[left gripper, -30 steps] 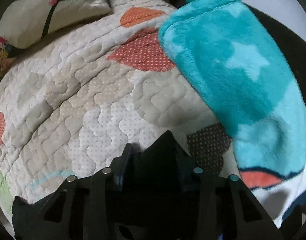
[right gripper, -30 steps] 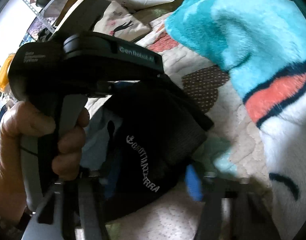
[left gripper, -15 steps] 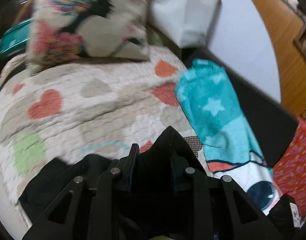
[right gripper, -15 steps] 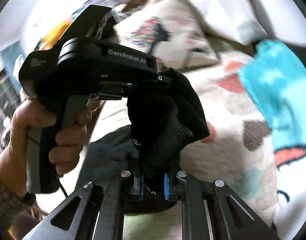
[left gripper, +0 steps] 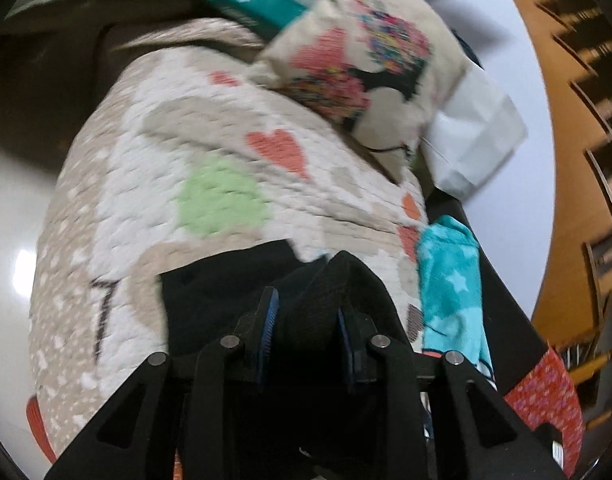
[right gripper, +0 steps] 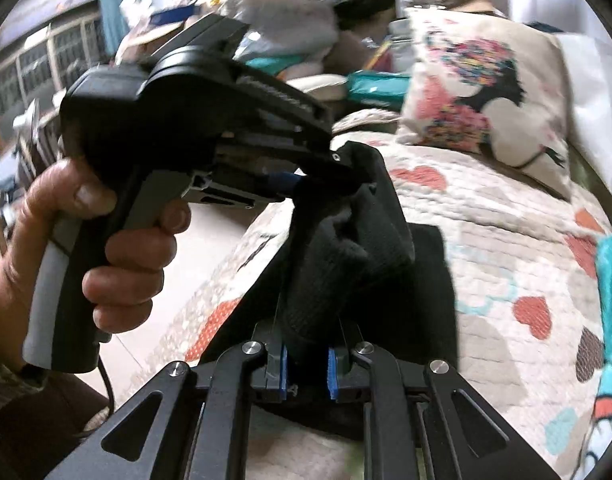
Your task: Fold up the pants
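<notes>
The black pants [left gripper: 210, 292] hang between both grippers above a quilted bedspread with hearts [left gripper: 210, 160]. My left gripper [left gripper: 306, 320] is shut on a bunched fold of the black fabric. My right gripper [right gripper: 306, 364] is shut on another bunch of the pants [right gripper: 346, 248], which rises from its blue pads. In the right wrist view the left gripper [right gripper: 330, 168], held in a hand, also pinches the top of that bunch. The rest of the pants drape down onto the quilt [right gripper: 506, 240].
A floral pillow [left gripper: 370, 60] and a white bag [left gripper: 474, 144] lie at the head of the bed. A teal star blanket [left gripper: 450, 292] lies along the right side. A teal box [left gripper: 250, 4] sits behind the pillow. Floor shows at left.
Both grippers have lifted and swung left with the pants. The view now takes in the far pillow and bed edge. The teal blanket has slid to the right edge.
</notes>
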`<state>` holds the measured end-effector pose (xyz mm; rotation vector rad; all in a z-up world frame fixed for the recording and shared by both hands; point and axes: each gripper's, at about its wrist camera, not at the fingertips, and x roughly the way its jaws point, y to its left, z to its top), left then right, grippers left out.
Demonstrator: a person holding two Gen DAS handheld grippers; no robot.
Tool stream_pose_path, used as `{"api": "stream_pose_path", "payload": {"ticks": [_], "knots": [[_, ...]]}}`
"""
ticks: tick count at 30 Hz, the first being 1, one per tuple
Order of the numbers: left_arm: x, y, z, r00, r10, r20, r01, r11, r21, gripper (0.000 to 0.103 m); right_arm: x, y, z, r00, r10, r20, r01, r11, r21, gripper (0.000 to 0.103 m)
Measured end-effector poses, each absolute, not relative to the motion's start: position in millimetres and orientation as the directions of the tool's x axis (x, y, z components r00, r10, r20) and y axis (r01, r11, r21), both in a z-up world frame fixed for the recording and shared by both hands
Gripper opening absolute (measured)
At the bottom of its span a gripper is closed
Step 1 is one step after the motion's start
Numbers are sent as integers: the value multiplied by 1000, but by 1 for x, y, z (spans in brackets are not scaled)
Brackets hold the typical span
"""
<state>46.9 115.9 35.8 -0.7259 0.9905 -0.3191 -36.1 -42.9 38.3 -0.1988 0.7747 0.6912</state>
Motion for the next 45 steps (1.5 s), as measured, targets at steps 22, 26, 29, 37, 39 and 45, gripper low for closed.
{"api": "stream_pose_path", "payload": {"ticks": [22,26,29,37,39,45], "knots": [[15,203,-15,490,-507,-709,-412,581,-702,48,-79,0,18,454,494,-741,-744,669,-10,76],[12,214,-25,471,-536,-700,-447,539,-714,49,-88,-9,20,442,487,-754,-747,664,-9,76],[8,218,-32,477,-561,-676,-466,491,-736,50,-90,-17,22,434,482,-761,-740,672,4,76],[-8,233,-48,452,-499,-739,-593,451,-667,52,-92,-49,36,467,473,-747,-695,718,20,76],[-16,243,-43,505,-485,-714,-595,402,-695,52,-87,-63,44,492,471,-732,-661,750,38,76],[-31,226,12,611,-364,-703,-463,556,-690,52,-66,-105,54,573,430,-698,-536,841,78,78]]}}
